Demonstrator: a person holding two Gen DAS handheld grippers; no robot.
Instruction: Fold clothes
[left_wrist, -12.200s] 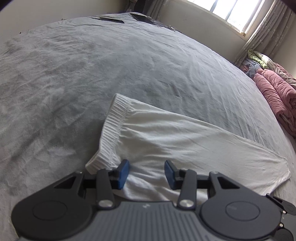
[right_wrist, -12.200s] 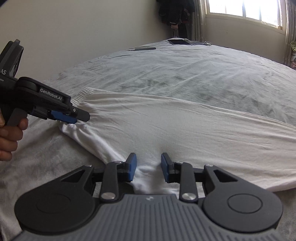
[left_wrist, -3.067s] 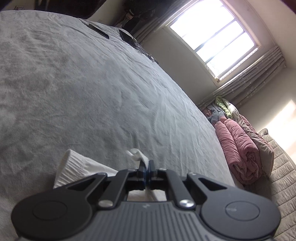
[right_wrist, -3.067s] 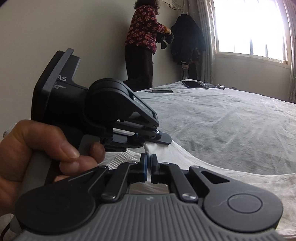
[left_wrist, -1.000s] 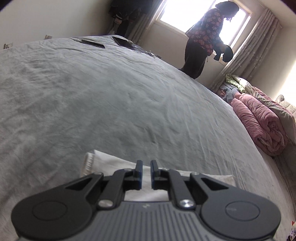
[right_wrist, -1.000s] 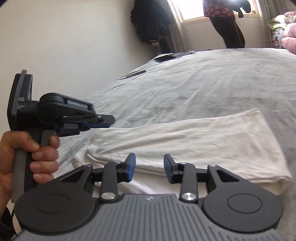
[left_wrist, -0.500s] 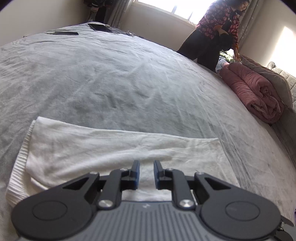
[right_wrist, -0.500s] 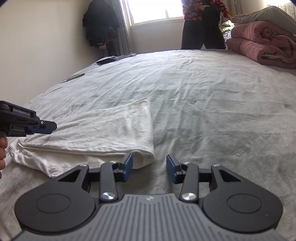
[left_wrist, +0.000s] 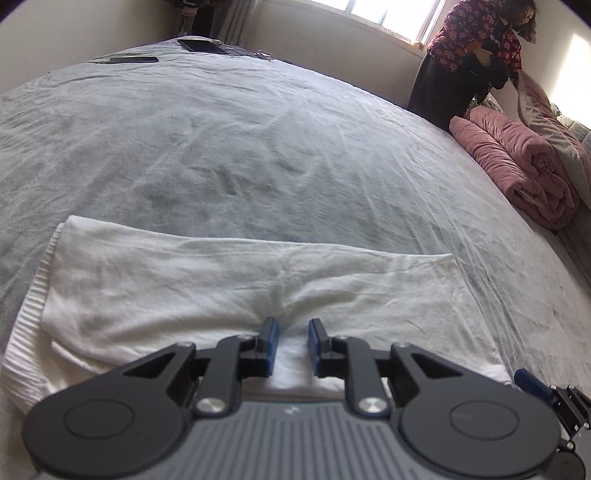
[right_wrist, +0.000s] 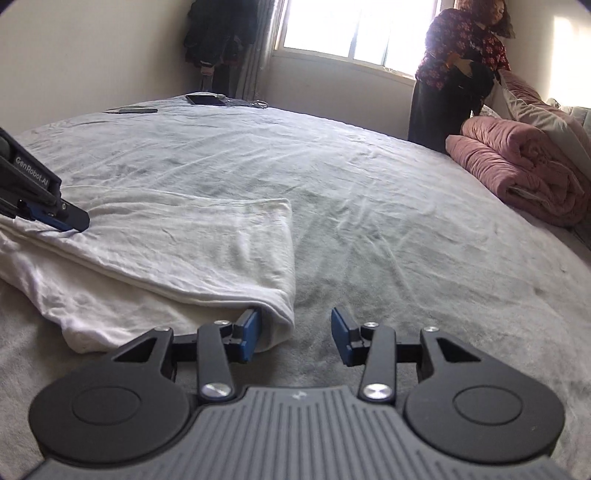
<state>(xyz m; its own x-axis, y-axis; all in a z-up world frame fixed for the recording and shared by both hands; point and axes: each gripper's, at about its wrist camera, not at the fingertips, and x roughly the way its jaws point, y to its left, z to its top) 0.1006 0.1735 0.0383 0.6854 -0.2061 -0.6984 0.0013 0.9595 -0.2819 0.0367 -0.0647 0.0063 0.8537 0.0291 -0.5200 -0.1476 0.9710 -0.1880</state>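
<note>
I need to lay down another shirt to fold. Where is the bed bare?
Bare grey bed lies beyond the folded white garment, up to the dark flat items at the far edge. Crowded: the pink quilt along the right side.

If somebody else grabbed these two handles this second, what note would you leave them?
Left gripper: open, holding nothing, over the near edge of the white garment.
Right gripper: open, empty, at the garment's folded right end.
The garment lies on the grey bed, folded over into a long layered strip.
Left to do: probably fold it shorter, then tidy the edges.
</note>
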